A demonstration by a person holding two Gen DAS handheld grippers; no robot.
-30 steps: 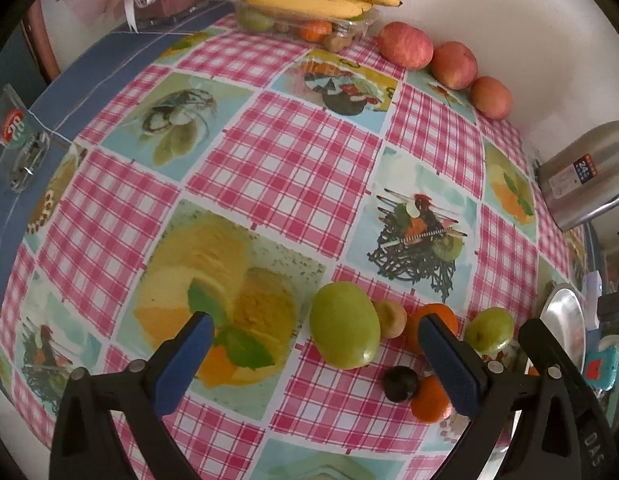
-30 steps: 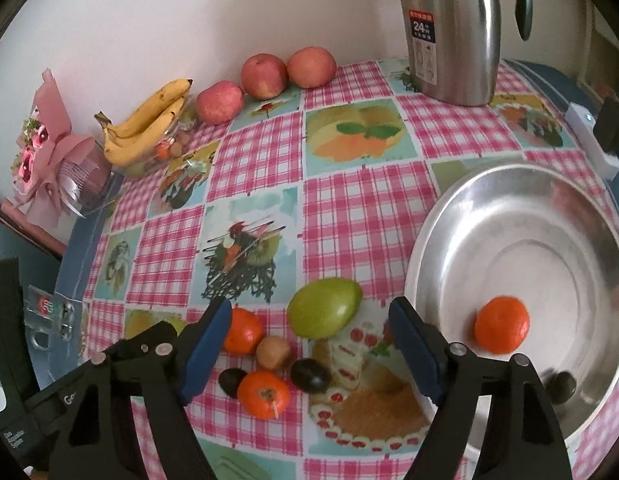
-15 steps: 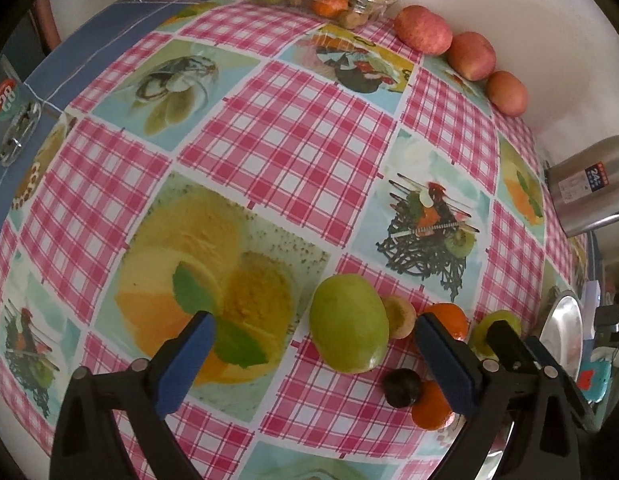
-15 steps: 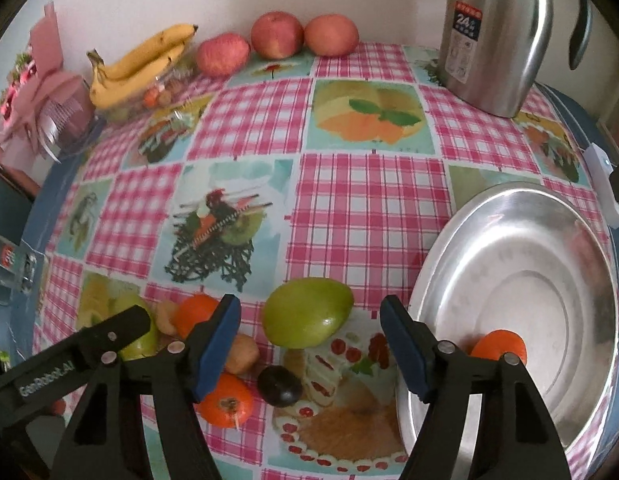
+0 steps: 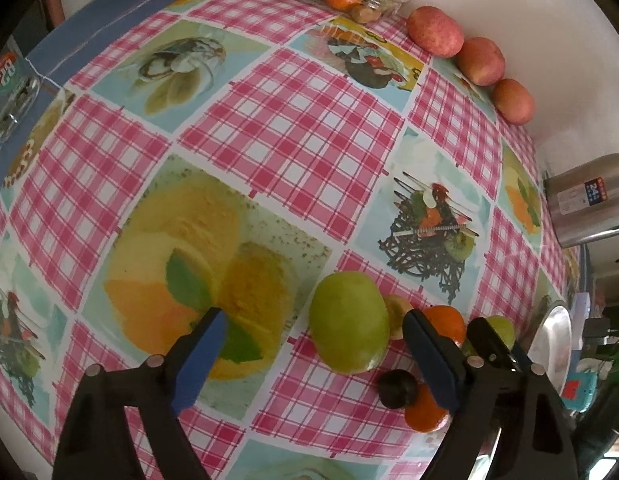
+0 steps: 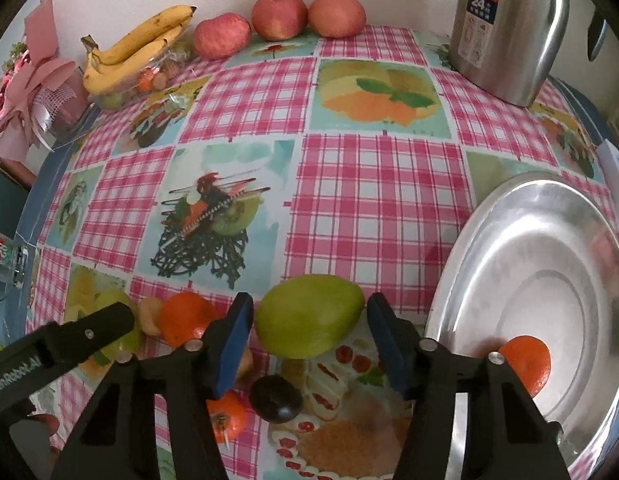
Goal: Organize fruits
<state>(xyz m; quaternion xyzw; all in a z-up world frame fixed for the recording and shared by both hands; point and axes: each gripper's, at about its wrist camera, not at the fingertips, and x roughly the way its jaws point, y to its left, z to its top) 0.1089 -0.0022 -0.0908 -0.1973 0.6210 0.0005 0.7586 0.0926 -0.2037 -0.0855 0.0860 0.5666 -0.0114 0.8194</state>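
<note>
Tablecloth (image 6: 373,208): pink check, white wall at twelve.
Mango (image 6: 309,316): green, smooth.
My right tongs (image 6: 309,320): closing round mango, not clenched.
My left tongs (image 5: 313,340): released.

Both views are evenly and softly lit by diffuse indoor light; no hard shadows fall on the tablecloth (image 5: 293,128). The metal tray (image 6: 489,220) shows broad, dull reflections, and the steel jug (image 6: 509,28) carries a pale sheen. Fisheye distortion bulges the table, with dark vignetting at the corners. The image is slightly soft, more so toward the edges.
</note>
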